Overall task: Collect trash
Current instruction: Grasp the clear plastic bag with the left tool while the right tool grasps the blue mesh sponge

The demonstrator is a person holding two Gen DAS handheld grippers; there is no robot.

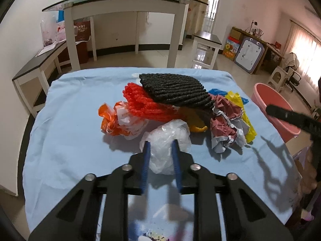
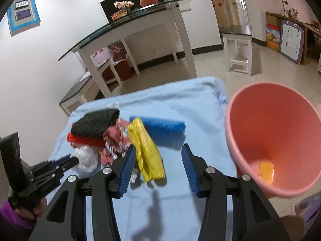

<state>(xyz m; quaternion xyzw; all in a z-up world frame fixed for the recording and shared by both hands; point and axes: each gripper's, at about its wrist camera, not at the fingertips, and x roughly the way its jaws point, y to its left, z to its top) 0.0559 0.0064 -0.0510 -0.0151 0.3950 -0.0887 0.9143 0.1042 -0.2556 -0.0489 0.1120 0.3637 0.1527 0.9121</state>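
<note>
A table covered with a light blue cloth fills the middle of both views. Just off its right edge stands a pink bucket, tilted toward the right wrist camera, with a small yellow-orange scrap lying at its bottom.

The trash sits in a loose heap near the centre of the cloth. Largest is a black ribbed mat, lying on top of a red foam net. Behind the heap, toward the bucket side, lies a blue foam roll. In front of it a yellow plastic bag stretches toward the right gripper, touching crumpled red and white paper. On the left side of the heap is an orange and white plastic bag, and just beside it, nearest the left gripper, a clear plastic bag.

The left gripper has its blue fingers narrowed on either side of the clear bag, pressing into the crumpled film where it rests on the cloth. The right gripper hangs above the cloth with its jaws wide and holding nothing; the lower end of the yellow bag lies between them, closer to the left finger
</note>
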